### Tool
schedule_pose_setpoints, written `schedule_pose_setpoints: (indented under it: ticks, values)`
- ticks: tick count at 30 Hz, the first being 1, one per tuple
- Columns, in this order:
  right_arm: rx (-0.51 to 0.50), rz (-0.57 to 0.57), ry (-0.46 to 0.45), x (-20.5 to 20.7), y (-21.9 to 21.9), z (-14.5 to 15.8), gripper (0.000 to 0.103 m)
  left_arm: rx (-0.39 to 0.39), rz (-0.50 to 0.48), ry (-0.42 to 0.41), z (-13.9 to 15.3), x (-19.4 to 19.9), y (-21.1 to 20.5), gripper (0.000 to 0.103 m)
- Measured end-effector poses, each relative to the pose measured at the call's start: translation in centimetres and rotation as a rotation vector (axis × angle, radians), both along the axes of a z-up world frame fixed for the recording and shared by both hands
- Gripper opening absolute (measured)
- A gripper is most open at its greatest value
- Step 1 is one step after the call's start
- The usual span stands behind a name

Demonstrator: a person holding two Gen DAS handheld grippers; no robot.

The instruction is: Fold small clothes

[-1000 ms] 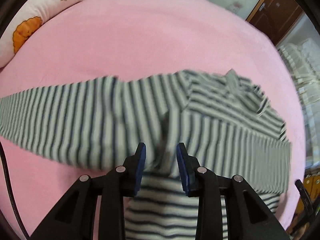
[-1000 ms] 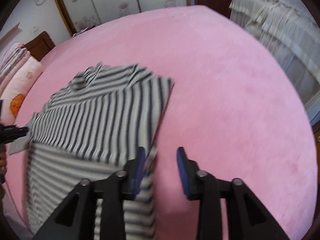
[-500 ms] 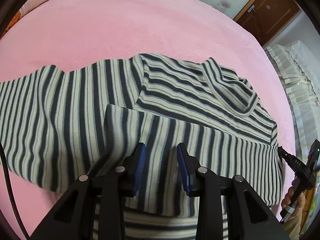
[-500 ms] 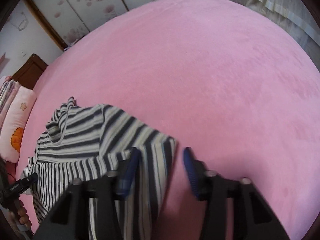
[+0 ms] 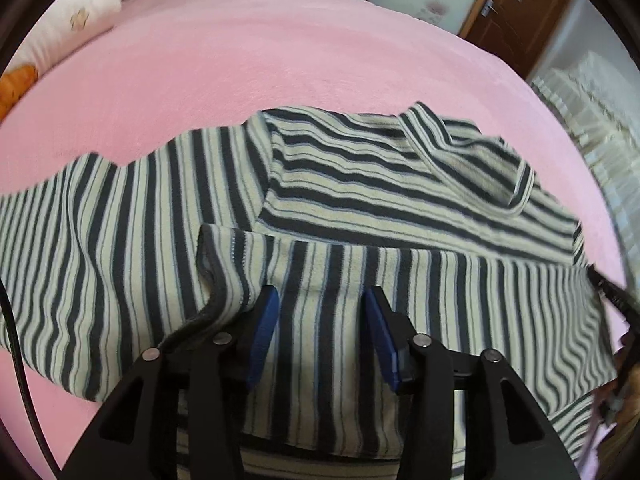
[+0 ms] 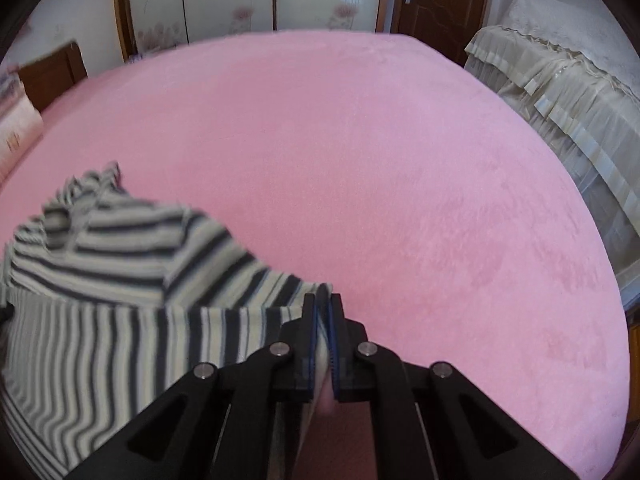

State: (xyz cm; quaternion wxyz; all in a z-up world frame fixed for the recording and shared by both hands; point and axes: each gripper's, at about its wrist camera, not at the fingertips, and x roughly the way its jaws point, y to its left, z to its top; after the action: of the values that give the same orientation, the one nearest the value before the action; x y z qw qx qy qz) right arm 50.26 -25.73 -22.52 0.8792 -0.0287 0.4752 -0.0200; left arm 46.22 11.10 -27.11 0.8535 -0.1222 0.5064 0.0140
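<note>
Striped top point(image 5: 360, 208) spread flat on pink bed cover point(image 5: 240, 60), collar toward the far right, one sleeve folded across the chest, the other trailing out to the left; left gripper point(image 5: 320, 320) low over the folded sleeve near its cuff, jaws opening, cloth lying beneath and between them but pads not pressing it; right gripper point(image 6: 325, 320) pinched tight on the garment's edge at the near right side, a thin fold of stripes caught between the pads. Judged as a sleeve fold being set down and a side fold being started; best to let the left release fully and lift straight clear so the cuff is not dragged; keep the right pinch firm, carry the edge low and level across the body, lay it parallel to the stripes; watch for the folded sleeve sliding or bunching underneath.
</note>
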Motion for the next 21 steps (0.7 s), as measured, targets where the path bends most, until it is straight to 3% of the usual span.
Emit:
schedule_pose_setpoints:
  ticks: [1, 3, 5, 8, 12, 17, 19, 21]
  values:
    - [0.007, -0.006, -0.001, -0.3, -0.1, 0.2, 0.008, 0.019, -0.008, -0.009, 0.1, -0.2, -0.4, 0.049]
    - [0.015, -0.027, -0.011, -1.2, -0.3, 1.4, 0.025, 0.026, -0.016, -0.017, 0.3, -0.4, -0.9, 0.058]
    - [0.012, -0.027, -0.038, -2.4, -0.3, 2.7, 0.032, 0.014, -0.018, -0.019, 1.0, -0.7, -1.1, 0.064]
    - [0.037, 0.008, -0.068, -5.0, 0.1, 5.0, 0.032, 0.002, -0.004, -0.005, 2.4, -1.7, -0.7, 0.072]
    - [0.053, 0.042, -0.085, -8.6, 1.5, 7.0, 0.032, -0.001, 0.019, -0.013, 4.8, -3.9, 0.1, 0.073]
    - [0.034, 0.114, -0.091, -12.7, 4.1, 7.4, 0.032, 0.01, 0.02, -0.027, 7.9, -8.1, 0.8, 0.075]
    - [0.016, 0.116, -0.068, -13.5, 4.8, 6.3, 0.027, 0.01, 0.018, -0.032, 9.2, -9.4, 1.3, 0.077]
    - [0.011, 0.09, -0.011, -13.5, 4.6, 4.5, 0.013, 0.008, 0.015, -0.039, 10.2, -11.1, 1.5, 0.077]
